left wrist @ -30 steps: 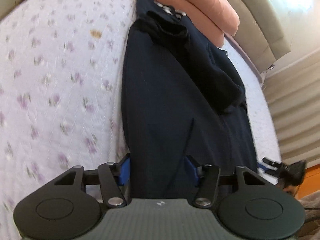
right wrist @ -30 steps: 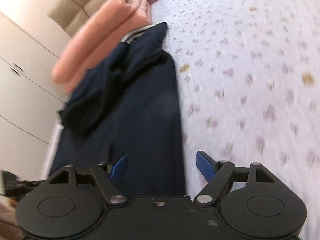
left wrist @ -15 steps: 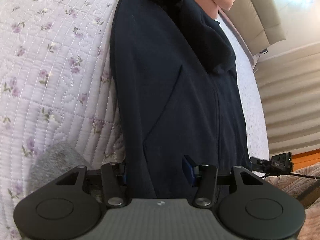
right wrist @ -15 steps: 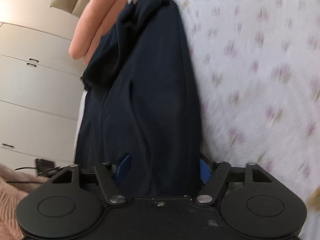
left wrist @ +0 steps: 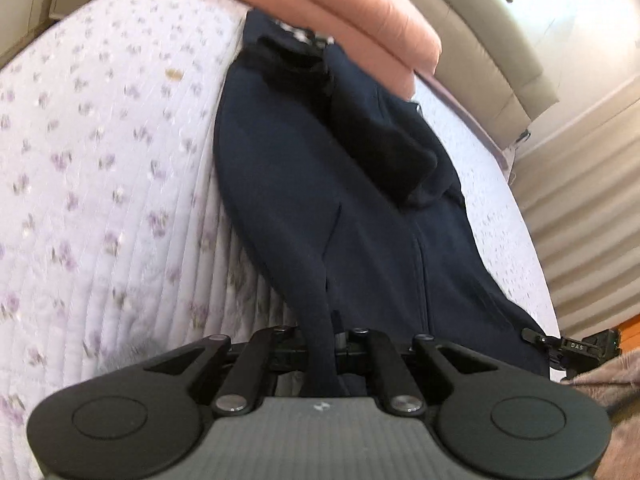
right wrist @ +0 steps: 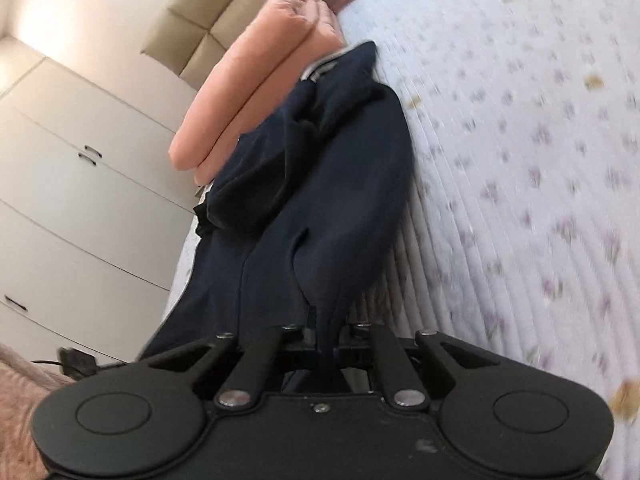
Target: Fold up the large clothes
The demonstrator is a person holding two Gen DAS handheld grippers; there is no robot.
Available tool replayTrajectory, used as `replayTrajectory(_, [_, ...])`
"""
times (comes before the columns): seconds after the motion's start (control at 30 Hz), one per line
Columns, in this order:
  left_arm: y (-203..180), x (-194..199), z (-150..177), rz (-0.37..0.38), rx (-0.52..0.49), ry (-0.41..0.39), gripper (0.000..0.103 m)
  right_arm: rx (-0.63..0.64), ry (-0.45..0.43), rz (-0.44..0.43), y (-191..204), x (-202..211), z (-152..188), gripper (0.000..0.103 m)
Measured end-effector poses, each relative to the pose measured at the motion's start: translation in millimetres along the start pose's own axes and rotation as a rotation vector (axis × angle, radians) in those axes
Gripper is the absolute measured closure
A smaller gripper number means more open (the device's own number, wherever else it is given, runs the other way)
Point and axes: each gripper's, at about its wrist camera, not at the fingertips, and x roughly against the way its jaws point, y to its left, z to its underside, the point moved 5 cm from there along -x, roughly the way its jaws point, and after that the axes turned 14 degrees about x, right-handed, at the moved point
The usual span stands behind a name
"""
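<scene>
A long dark navy garment [left wrist: 360,216] lies stretched along the flowered bedspread [left wrist: 100,184], its far end tucked against a folded pink blanket [left wrist: 340,12]. A darker sleeve lies folded across its upper part. My left gripper [left wrist: 326,344] is shut on the garment's near left edge, and the cloth rises taut from the bed into the jaws. In the right wrist view the same navy garment [right wrist: 320,200] runs away from me, and my right gripper [right wrist: 330,344] is shut on its near right edge, the cloth gathered into a ridge between the jaws. The other gripper [left wrist: 576,346] shows at the garment's far corner.
The pink blanket [right wrist: 256,92] lies by a beige padded headboard [right wrist: 224,20]. White wardrobe doors [right wrist: 72,208] stand beyond the bed's edge. A fuzzy pink-brown cloth [right wrist: 16,400] lies at the near corner. The bedspread [right wrist: 540,160] stretches wide to the side.
Both grippers went from open around the garment's near hem to shut on it. Both have drawn back and risen, pulling the hem up off the bed.
</scene>
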Motion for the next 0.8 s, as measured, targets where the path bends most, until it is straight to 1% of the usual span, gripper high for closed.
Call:
replayTrajectory(0.07, [-7,4,-1,-0.001,-0.037,-0.021,0.096,-0.006,-0.025,0.005,3,2,-6,0.096])
replayTrajectory(0.13, [-14,7,-2,0.011,-0.051,-0.035,0.096,0.013,-0.049,0.007,8,7,-10,0.096])
replayTrajectory(0.2, [-17,12,-4,0.018,-0.063,-0.05,0.096,0.024,-0.051,0.01,13,8,-14,0.096])
replayTrajectory(0.27, [-22,10,-3,0.008,-0.078,-0.061,0.096,0.045,-0.045,0.019,14,8,-16,0.096])
replayTrajectory(0.4, [-23,10,-5,0.011,-0.072,-0.07,0.096,0.033,-0.067,0.013,17,9,-19,0.096])
replayTrajectory(0.53, [-25,22,-6,0.02,-0.095,-0.109,0.096,0.045,-0.088,0.004,25,13,-27,0.096])
replayTrajectory(0.63, [-26,30,-4,0.032,-0.1,-0.129,0.096,0.066,-0.104,0.015,28,20,-29,0.096])
replayTrajectory(0.8, [-26,37,-9,0.059,-0.085,-0.144,0.096,0.009,-0.144,-0.01,26,24,-38,0.096])
